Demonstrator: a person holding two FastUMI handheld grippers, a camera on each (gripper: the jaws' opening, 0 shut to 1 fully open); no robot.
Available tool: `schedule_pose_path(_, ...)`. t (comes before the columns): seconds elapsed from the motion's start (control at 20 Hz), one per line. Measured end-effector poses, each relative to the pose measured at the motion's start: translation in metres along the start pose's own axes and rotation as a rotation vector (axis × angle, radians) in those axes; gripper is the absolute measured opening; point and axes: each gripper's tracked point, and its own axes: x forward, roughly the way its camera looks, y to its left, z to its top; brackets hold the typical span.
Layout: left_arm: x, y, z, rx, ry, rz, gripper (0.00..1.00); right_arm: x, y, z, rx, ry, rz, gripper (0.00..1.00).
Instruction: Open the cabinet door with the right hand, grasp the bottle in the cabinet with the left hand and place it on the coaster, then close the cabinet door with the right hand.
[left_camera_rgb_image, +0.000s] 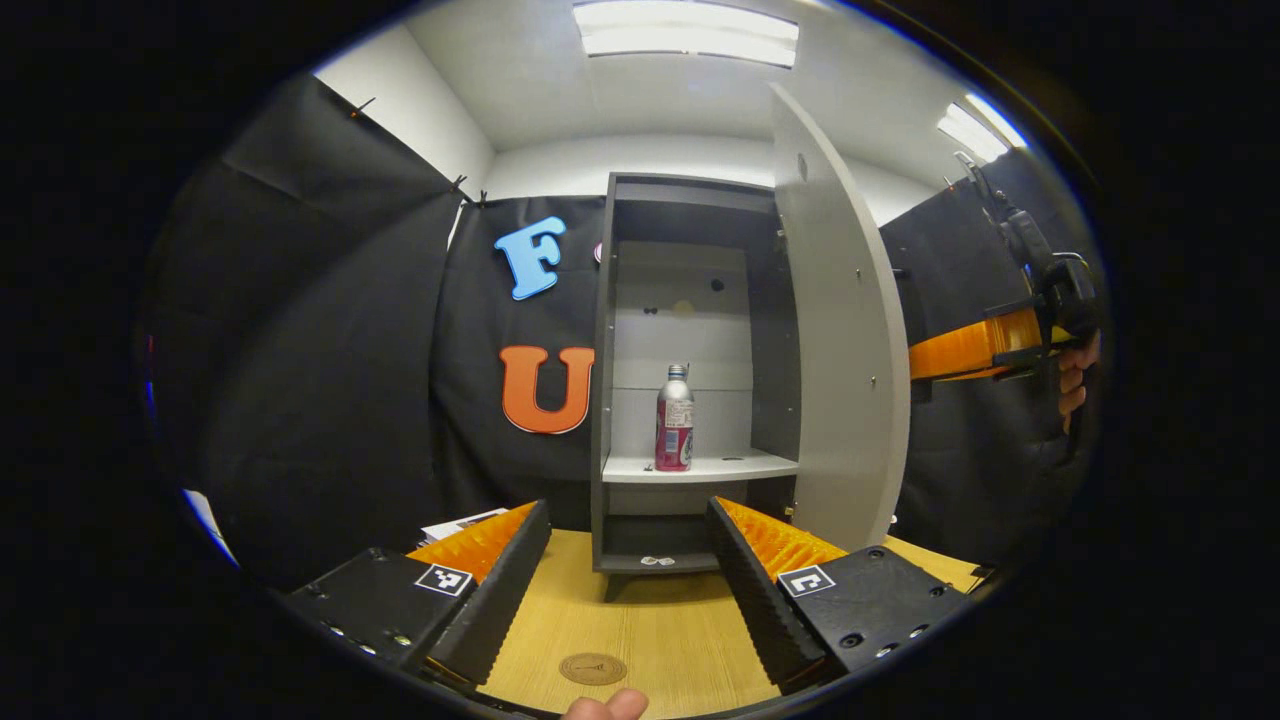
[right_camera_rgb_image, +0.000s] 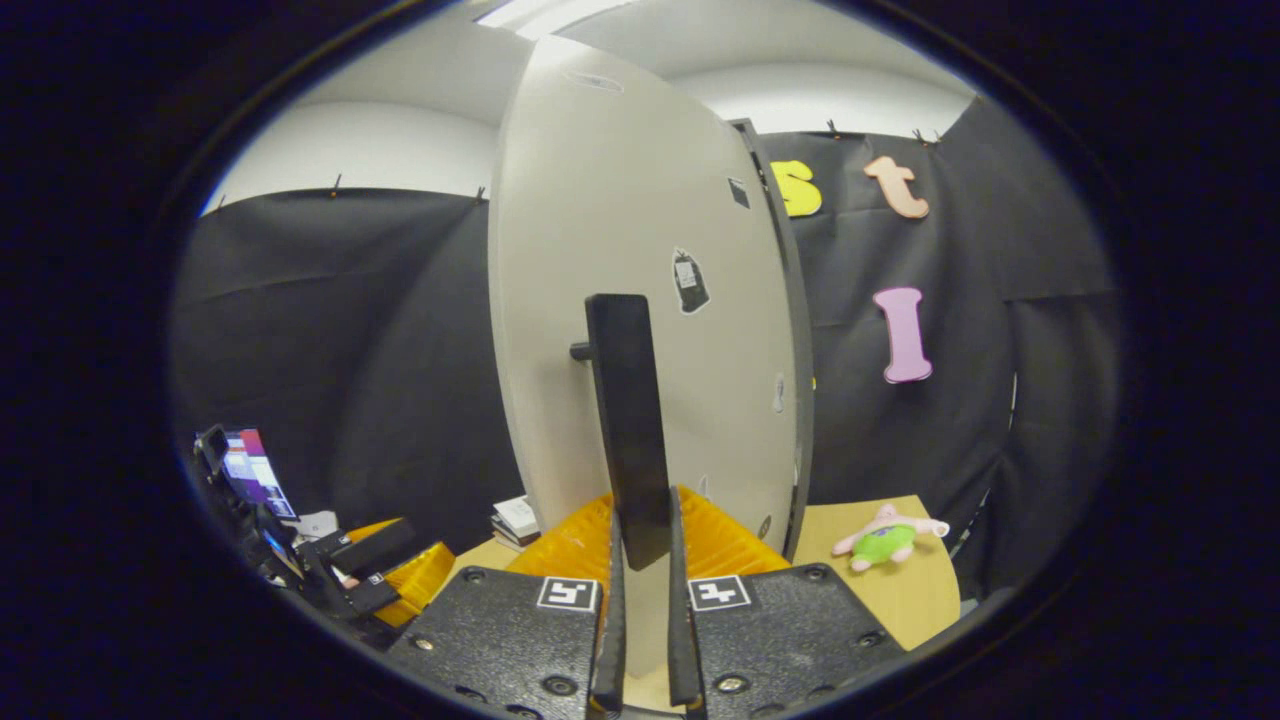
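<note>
The grey cabinet (left_camera_rgb_image: 610, 350) stands with its door (left_camera_rgb_image: 840, 340) swung wide to the right. A pink-labelled bottle with a silver cap (left_camera_rgb_image: 675, 418) stands upright on the middle shelf (left_camera_rgb_image: 730, 467). A round brown coaster (left_camera_rgb_image: 592, 668) lies on the wooden table (left_camera_rgb_image: 650, 610), close in front of my left gripper (left_camera_rgb_image: 630, 590), which is open and holds nothing. Beyond the door's edge, the right gripper (left_camera_rgb_image: 1000, 345) shows with a hand (left_camera_rgb_image: 1075, 375) on it. In the right gripper view, my right gripper (right_camera_rgb_image: 640, 545) is shut on the door's black vertical handle (right_camera_rgb_image: 625, 420).
A pink and green plush toy (right_camera_rgb_image: 885, 540) lies on the table right of the door (right_camera_rgb_image: 620, 250). A stack of papers (right_camera_rgb_image: 515, 518) sits by the door's left edge. A lit screen (right_camera_rgb_image: 245, 465) stands at far left, behind the left gripper (right_camera_rgb_image: 370, 570).
</note>
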Motion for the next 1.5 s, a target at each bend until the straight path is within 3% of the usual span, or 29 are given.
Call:
schedule_pose_path(0.1,0.0,-0.004,0.0,0.005,0.0,-0.007,0.95,-0.008,-0.009,0.0,-0.014,-0.01,-0.035,0.19)
schedule_pose_path(0.45,0.002,-0.014,-0.001,0.005,0.0,-0.026,0.95,-0.027,-0.046,0.002,-0.006,-0.032,-0.139,0.07)
schedule_pose_path(0.95,-0.001,-0.021,0.002,0.009,-0.009,-0.029,0.95,-0.048,-0.098,0.009,-0.039,-0.068,-0.276,0.08)
schedule_pose_path(1.15,-0.003,-0.022,0.005,0.012,-0.019,-0.021,0.95,-0.052,-0.097,0.008,-0.043,-0.073,-0.248,0.08)
schedule_pose_path(1.5,-0.011,-0.013,0.005,0.015,-0.028,0.023,0.95,-0.087,-0.119,0.019,-0.074,-0.151,-0.334,0.08)
